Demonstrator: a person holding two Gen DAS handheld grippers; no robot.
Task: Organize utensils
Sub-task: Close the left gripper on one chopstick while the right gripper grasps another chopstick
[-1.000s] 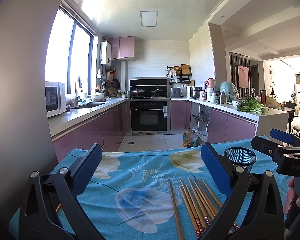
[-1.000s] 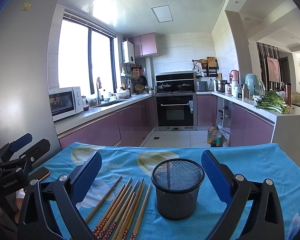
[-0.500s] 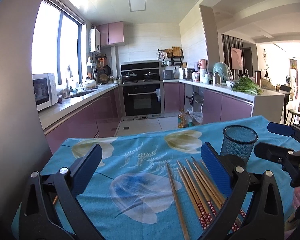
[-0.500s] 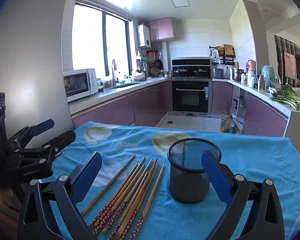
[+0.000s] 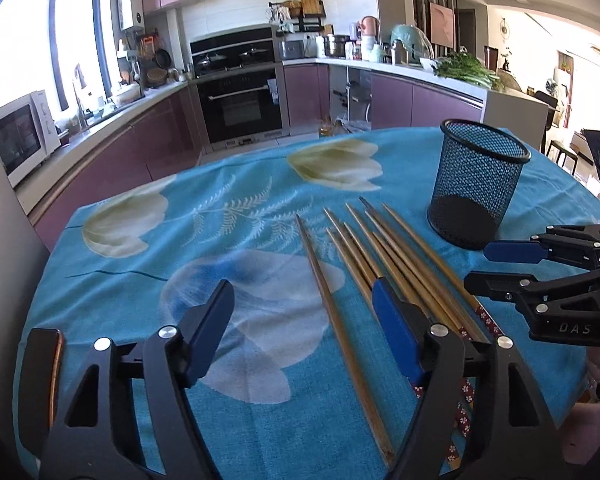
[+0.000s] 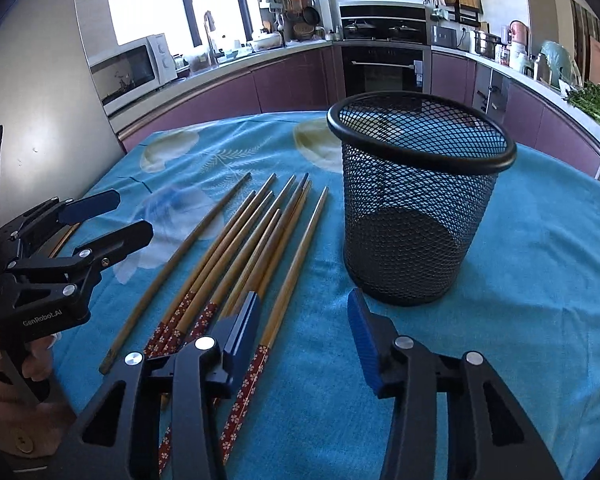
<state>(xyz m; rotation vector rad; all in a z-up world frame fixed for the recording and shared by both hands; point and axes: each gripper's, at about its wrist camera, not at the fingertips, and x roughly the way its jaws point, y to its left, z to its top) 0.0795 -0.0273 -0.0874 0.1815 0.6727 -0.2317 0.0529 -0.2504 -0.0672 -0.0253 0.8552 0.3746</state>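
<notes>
1. A row of brown wooden chopsticks with red patterned handles point(image 6: 236, 256) is laid on the blue flowered tablecloth point(image 6: 540, 280), tips pointing away, just left of the upright, empty black wire-mesh cup point(image 6: 416, 208).
2. The right gripper point(image 6: 304, 320) is closing, nothing gripped, above the rightmost chopstick.
3. The left gripper point(image 5: 300, 320) is closing over the lone outer stick point(image 5: 340, 320), empty.
4. No obstacle is seen.

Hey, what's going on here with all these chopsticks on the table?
A person holds a gripper in each hand over a blue flowered tablecloth. A row of wooden chopsticks lies flat beside an empty black mesh cup, which stands upright. The left gripper and the right gripper are both closing, but neither grips anything. No chopstick is in the cup yet.
</notes>
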